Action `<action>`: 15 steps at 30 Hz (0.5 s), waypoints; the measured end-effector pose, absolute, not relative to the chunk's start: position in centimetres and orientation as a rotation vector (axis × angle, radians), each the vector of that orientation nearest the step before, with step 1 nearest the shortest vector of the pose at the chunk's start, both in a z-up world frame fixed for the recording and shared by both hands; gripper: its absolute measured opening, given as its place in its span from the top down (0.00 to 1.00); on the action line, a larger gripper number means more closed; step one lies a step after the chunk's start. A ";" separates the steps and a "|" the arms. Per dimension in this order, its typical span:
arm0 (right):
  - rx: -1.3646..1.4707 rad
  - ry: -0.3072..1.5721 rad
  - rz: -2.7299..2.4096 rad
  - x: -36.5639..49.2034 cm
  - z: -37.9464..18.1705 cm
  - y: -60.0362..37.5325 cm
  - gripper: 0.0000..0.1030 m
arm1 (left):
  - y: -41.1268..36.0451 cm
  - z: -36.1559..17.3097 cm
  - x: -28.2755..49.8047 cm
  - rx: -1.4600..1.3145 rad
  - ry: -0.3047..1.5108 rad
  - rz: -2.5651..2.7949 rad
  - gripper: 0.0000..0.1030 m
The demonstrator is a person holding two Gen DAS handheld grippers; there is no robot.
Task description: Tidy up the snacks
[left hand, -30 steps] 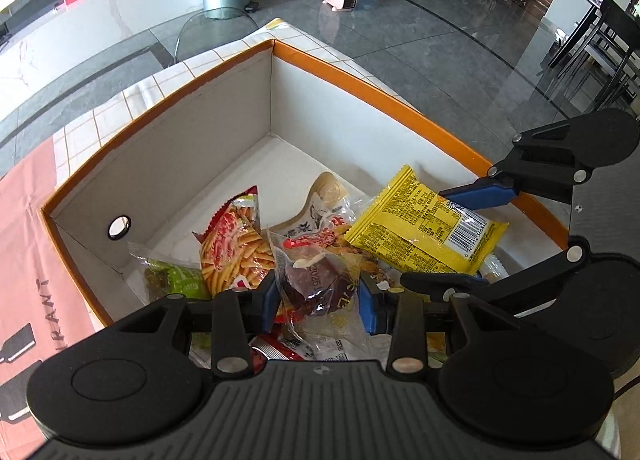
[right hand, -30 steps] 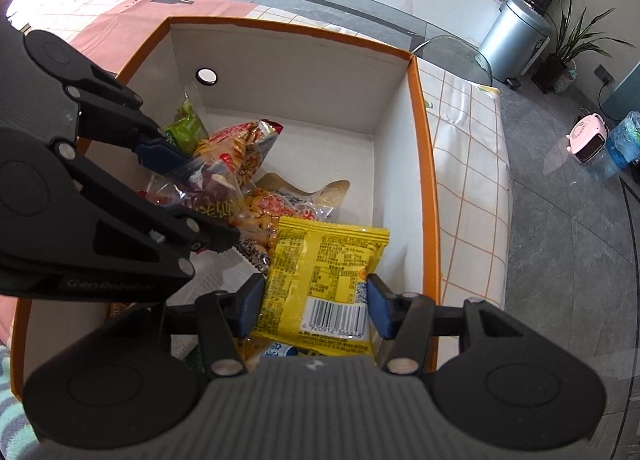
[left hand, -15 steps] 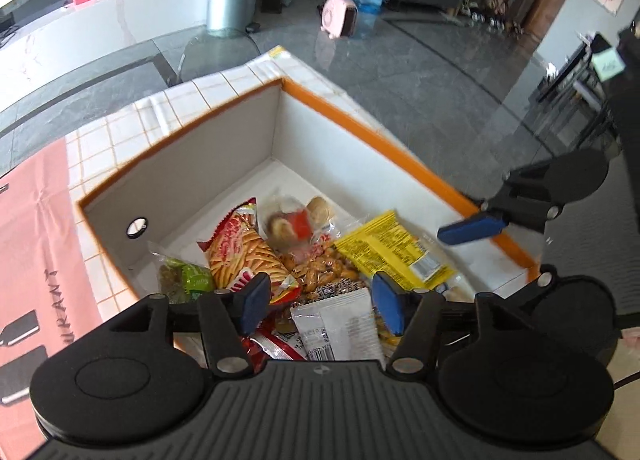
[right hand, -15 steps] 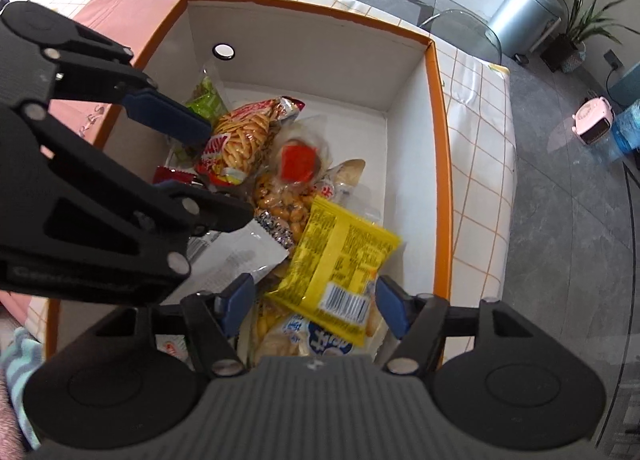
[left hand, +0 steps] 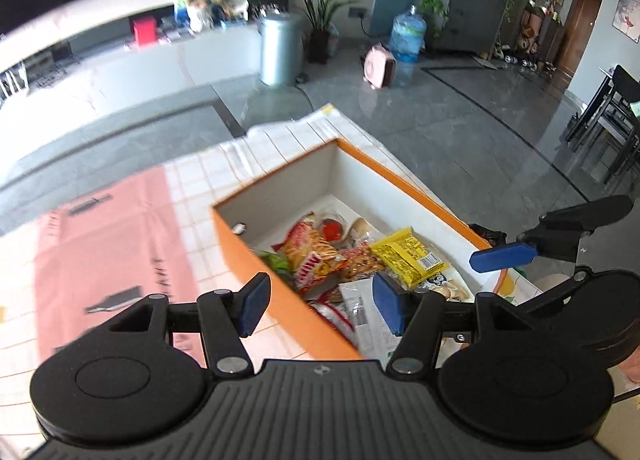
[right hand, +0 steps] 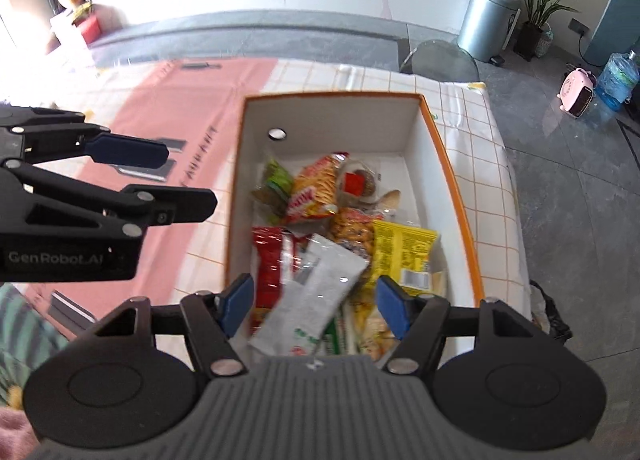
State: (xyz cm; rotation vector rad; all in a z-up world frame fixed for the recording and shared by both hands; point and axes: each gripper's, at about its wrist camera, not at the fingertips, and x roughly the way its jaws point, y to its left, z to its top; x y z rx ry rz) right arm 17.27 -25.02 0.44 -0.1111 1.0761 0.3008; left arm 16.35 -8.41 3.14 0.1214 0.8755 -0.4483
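A: Snacks [right hand: 344, 228] all lay inside the orange-rimmed box [right hand: 452, 180], which sat on the table [right hand: 484, 164] over a checked cloth. None was held.

B: And both sets of jaws?

A: Spread, with nothing pinched. The left gripper [left hand: 320, 296] had just been opening, and its blue pads [left hand: 252, 298] straddled the near orange wall of the box with only air between them. The right gripper [right hand: 316, 302] had just been opening too; a white packet [right hand: 316, 292] showed in the gap between its pads [right hand: 390, 308], but well below them, lying in the box.

B: How was the pile arranged?

A: In the right wrist view, a yellow packet [right hand: 404, 256] lay at about 3 o'clock of the heap, its barcode end toward the camera. A red wrapper [right hand: 270, 260] lay at 9 o'clock beside the white packet. An orange bag of stick-shaped snacks [right hand: 316, 192] sat at 12 o'clock, with a green packet [right hand: 278, 180] just to its left against the box wall. A clear-wrapped item with a red label [right hand: 356, 182] lay to the orange bag's right (what it holds I could not tell).

B: Anything around the box?

A: A pink mat [right hand: 188, 116] lay at 9 to 10 o'clock of it on the table. On the floor beyond stood a metal bin [right hand: 488, 20], at about 1 o'clock.
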 end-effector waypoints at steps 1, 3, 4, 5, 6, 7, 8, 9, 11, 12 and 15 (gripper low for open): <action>-0.097 1.057 0.303 16.6 1.0 -24.7 0.37 | -8.0 3.8 15.8 0.133 0.866 -0.442 0.33; -0.067 1.019 0.299 15.3 2.2 -24.0 0.37 | -6.9 5.0 14.4 0.148 0.838 -0.427 0.33; -0.053 1.001 0.299 14.6 2.7 -23.8 0.37 | -6.4 5.5 13.8 0.152 0.827 -0.417 0.33; -0.042 0.973 0.295 13.7 3.3 -23.4 0.37 | -6.0 5.9 13.2 0.154 0.819 -0.409 0.33; -0.040 0.944 0.285 12.8 3.7 -23.0 0.37 | -5.6 6.2 12.6 0.153 0.808 -0.400 0.33; -0.041 0.916 0.276 12.1 4.0 -22.7 0.36 | -5.1 6.4 11.9 0.150 0.796 -0.394 0.33; -0.042 0.888 0.268 11.2 4.2 -22.3 0.36 | -4.8 6.5 11.2 0.148 0.788 -0.388 0.33; -0.036 0.860 0.258 10.3 4.5 -21.8 0.35 | -4.3 6.5 10.5 0.141 0.779 -0.379 0.33; -0.015 0.818 0.247 8.6 4.6 -21.1 0.35 | -3.7 6.2 9.1 0.141 0.755 -0.349 0.33; -0.003 0.797 0.238 7.7 4.6 -20.7 0.35 | -3.6 6.0 8.5 0.145 0.745 -0.333 0.33; 0.008 0.742 0.194 5.2 4.1 -19.5 0.35 | -2.6 5.1 6.7 0.130 0.717 -0.269 0.33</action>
